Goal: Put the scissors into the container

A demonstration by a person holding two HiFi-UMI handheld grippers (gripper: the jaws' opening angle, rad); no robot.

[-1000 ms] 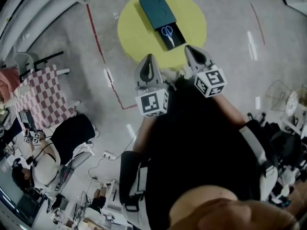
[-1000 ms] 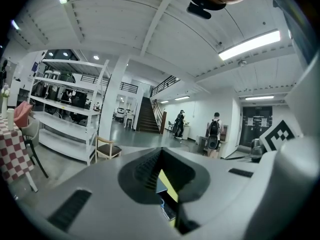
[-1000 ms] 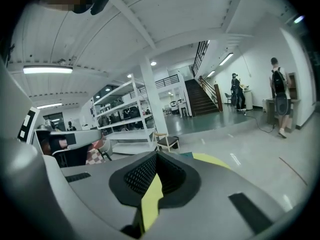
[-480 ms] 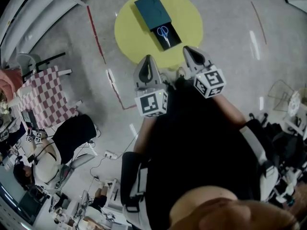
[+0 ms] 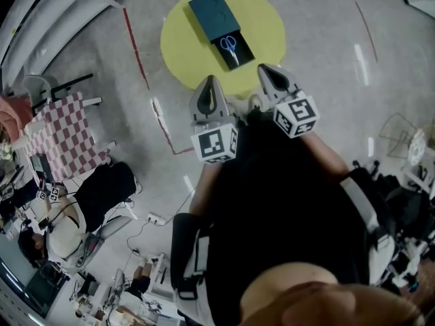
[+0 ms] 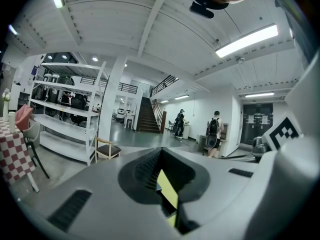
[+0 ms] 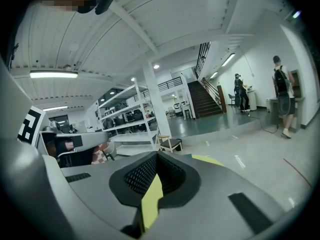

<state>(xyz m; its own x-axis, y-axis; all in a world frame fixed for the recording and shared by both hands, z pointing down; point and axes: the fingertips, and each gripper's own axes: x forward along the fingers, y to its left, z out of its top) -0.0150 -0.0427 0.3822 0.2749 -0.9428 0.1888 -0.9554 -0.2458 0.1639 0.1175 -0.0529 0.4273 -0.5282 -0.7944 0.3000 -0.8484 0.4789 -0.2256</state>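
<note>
Looking steeply down past a dark-clothed body [image 5: 285, 202] filling the lower middle of the head view and hiding the hands behind the marker cubes [image 5: 216, 145]. Making out the scissors [image 5: 230, 47] only as a small blue shape, too small for telling the blades apart. Finding them lying in the black open end of the container [image 5: 212, 12], its teal part covering the rest, on the round yellow table [image 5: 183, 53]. Catching only a thin yellow sliver of that table through the slit in each gripper view, the grey gripper bodies blocking everything lower. Hovering the left gripper [image 5: 210, 81] and the right gripper [image 5: 264, 69] side by side over the table's near edge, short of the container and touching nothing. Pressing the jaws of the left gripper [image 6: 162, 181] nearly together, with just a narrow crack between them, and gripping nothing. Doing the same with the right gripper [image 7: 154, 181]: jaws clenched to a slit, empty. Counting one pair of scissors, one container, one table, two grippers and two marker cubes.
</note>
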